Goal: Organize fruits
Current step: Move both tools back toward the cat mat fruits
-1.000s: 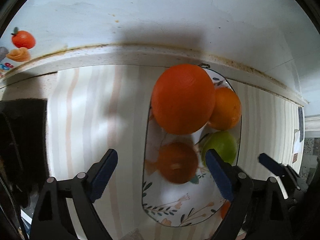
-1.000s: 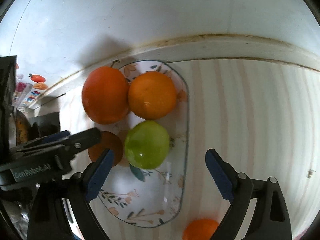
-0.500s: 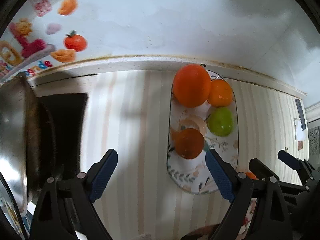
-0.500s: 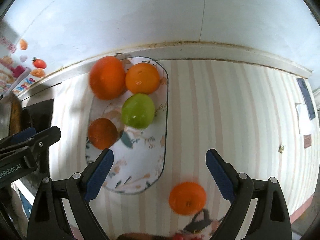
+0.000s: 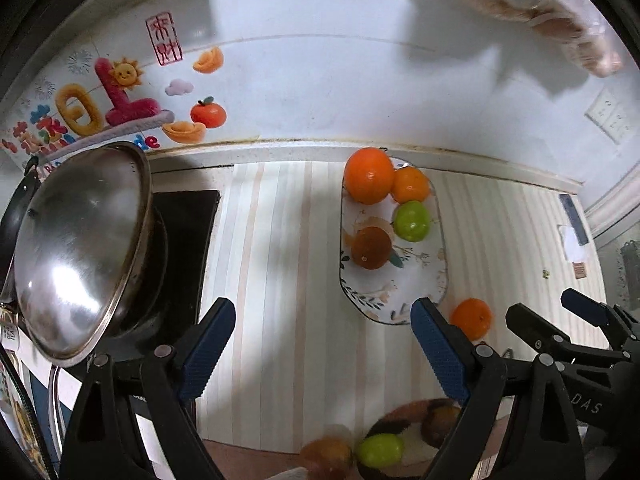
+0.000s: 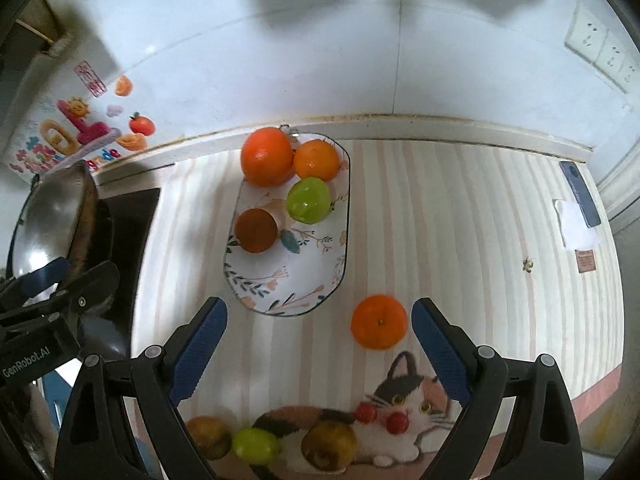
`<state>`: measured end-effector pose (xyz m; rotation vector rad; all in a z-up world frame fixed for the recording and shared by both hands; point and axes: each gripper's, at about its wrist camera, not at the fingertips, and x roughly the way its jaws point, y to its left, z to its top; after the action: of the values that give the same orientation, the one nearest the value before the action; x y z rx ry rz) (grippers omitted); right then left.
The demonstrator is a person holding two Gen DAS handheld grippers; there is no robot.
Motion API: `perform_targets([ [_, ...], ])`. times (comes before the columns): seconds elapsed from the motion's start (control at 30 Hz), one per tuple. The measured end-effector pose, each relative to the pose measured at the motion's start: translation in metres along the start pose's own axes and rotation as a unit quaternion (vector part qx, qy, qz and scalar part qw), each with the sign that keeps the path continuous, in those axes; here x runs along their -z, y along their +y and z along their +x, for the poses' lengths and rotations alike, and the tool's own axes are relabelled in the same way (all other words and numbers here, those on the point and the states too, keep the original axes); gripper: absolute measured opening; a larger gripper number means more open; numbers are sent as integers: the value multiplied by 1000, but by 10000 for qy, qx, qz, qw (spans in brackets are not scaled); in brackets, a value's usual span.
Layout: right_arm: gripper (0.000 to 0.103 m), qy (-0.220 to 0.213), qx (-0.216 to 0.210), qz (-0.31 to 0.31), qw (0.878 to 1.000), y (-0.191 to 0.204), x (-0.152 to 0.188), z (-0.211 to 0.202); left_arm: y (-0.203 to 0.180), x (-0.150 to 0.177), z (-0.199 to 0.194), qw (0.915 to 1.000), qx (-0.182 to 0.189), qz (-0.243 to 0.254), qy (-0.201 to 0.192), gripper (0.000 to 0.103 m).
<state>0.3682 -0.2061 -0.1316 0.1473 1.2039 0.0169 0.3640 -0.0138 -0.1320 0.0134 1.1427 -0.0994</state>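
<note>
plate: oval floral plate (image 6: pixel 320 280), white with leaf/flower print and a dark rim, upper centre of the right wrist view, long axis running up-frame toward the wall
big orange: large orange (image 6: pixel 267 156) at the plate's far end, touching the smaller orange (image 6: pixel 316 159) to its right
green fruit: shiny green apple-like fruit (image 6: pixel 308 200) just below the smaller orange, on the plate's right half
dark fruit: brownish-orange round fruit (image 6: pixel 256 230) on the plate's left half, mid-length, apart from the other three
loose fruit: mandarin (image 6: pixel 379 322) off the plate on the striped counter mat (image 6: pixel 460 220), just beside the plate's near right corner
left gripper (image 5: pixel 322 336): jaws wide, nothing between the blue pads, lower centre of its own view
right gripper (image 6: pixel 320 334): jaws wide, empty; the mandarin shows just inside its right finger but lies on the mat below, no contact
bottom edge: cat-print mat (image 6: pixel 404 404) with two brownish fruits, a lime-green fruit and small red ones on it
left side: steel wok lid (image 5: pixel 80 248) over a dark stove
vs one second back: both views now take in far more of the counter; plate and fruit look smaller and sit higher in frame; wall stickers, wok lid and cat mat have come into view; fruit layout on the plate unchanged; both jaw gaps unchanged
</note>
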Motion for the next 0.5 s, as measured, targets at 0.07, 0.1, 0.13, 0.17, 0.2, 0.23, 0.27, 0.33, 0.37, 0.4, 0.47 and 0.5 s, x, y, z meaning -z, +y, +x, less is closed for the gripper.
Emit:
perform_targets([
  [0.07,96,-99,-53,54,9999,1,5,-14,1,5,-11,9999,87,-36,-58,90],
  [0.1,96,-122,-118,85,9998,2,8,-21,1,7,-15,9999,106,-39,-84,90],
  [0.13,96,-129,-162,109,9997,3,10,-25,1,8,-19,9999,112,-31,-96,90],
  [0.17,96,-124,-216,132,9996,3,12,-28,1,9,-23,9999,133,-27,-98,90],
  [0.2,96,-102,-311,181,9993,3,14,-32,2,12,-26,9998,186,-36,-104,90],
  [0.23,96,-82,-361,205,9991,3,16,-33,3,15,-29,9996,249,-51,-112,90],
  [0.27,96,-39,-415,216,9989,3,19,-34,3,19,-29,9996,276,-34,-90,90],
  [0.33,96,125,-505,245,9983,3,26,-30,3,26,-23,9995,289,68,64,91],
  [0.37,96,246,-563,283,9977,2,32,-25,4,32,-17,9994,267,83,181,95],
  [0.4,96,361,-591,310,9971,1,37,-19,5,36,-11,9992,269,94,266,98],
  [0.47,96,647,-592,366,9955,-3,51,-4,5,51,7,9973,359,148,617,98],
  [0.5,96,791,-627,421,9940,-6,58,4,5,57,15,9962,397,142,767,98],
])
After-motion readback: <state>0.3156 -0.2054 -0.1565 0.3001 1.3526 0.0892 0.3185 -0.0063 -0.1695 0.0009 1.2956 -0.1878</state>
